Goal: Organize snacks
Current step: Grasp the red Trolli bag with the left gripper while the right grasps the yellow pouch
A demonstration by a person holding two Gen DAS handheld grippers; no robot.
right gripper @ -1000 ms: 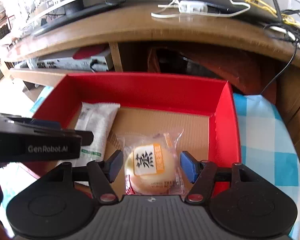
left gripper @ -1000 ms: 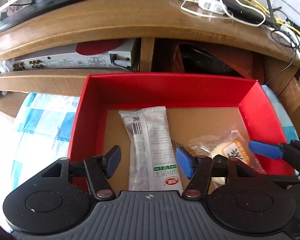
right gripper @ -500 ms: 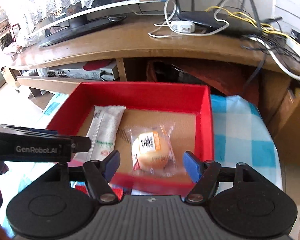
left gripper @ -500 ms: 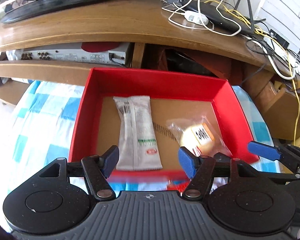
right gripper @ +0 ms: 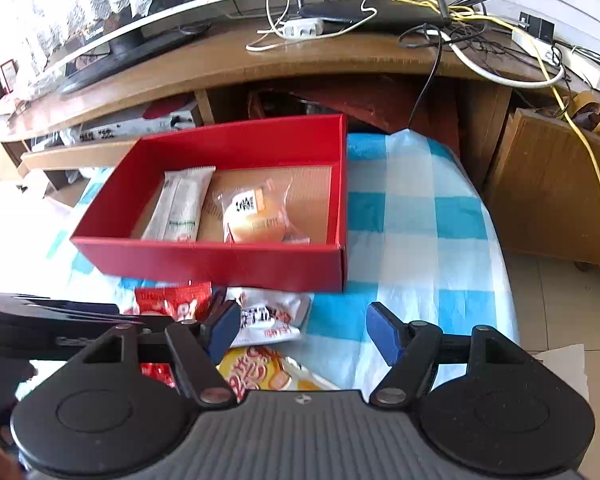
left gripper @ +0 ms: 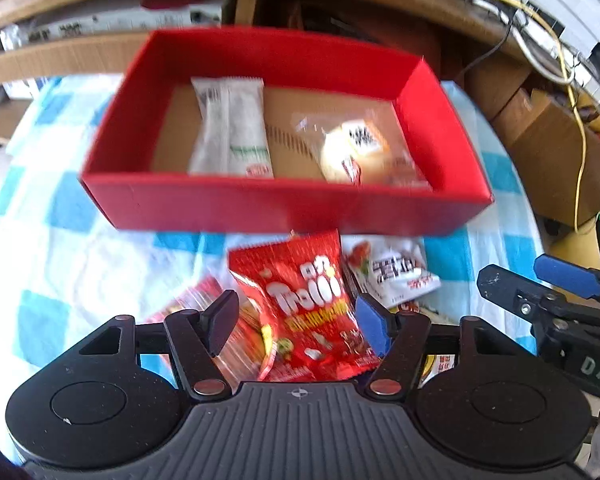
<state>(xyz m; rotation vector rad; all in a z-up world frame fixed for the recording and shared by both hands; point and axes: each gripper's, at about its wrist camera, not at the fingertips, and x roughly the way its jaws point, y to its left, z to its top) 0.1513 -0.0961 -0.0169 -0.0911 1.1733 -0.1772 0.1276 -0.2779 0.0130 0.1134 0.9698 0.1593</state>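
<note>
A red box (left gripper: 284,204) (right gripper: 220,264) on the checked cloth holds a long white packet (left gripper: 232,132) (right gripper: 180,208) and a wrapped bun (left gripper: 352,148) (right gripper: 252,216). Loose snacks lie in front of it: a red Trolli bag (left gripper: 308,292), a white packet with a strawberry (left gripper: 392,272) (right gripper: 268,316) and a yellow-orange packet (right gripper: 256,372). My left gripper (left gripper: 298,324) hangs open above the Trolli bag without touching it. To its right, my right gripper (right gripper: 304,332) is open over the cloth with nothing between its fingers.
A wooden TV stand (right gripper: 300,60) with a monitor, power strip and tangled cables runs behind the box, with an AV unit (left gripper: 112,28) on its shelf. A brown cardboard box (right gripper: 548,184) stands on the floor at the right. The blue-and-white cloth (right gripper: 412,220) is bare right of the box.
Both grippers have drawn back from over the inside of the red box to its near side. The loose snacks in front of the box have come into view.
</note>
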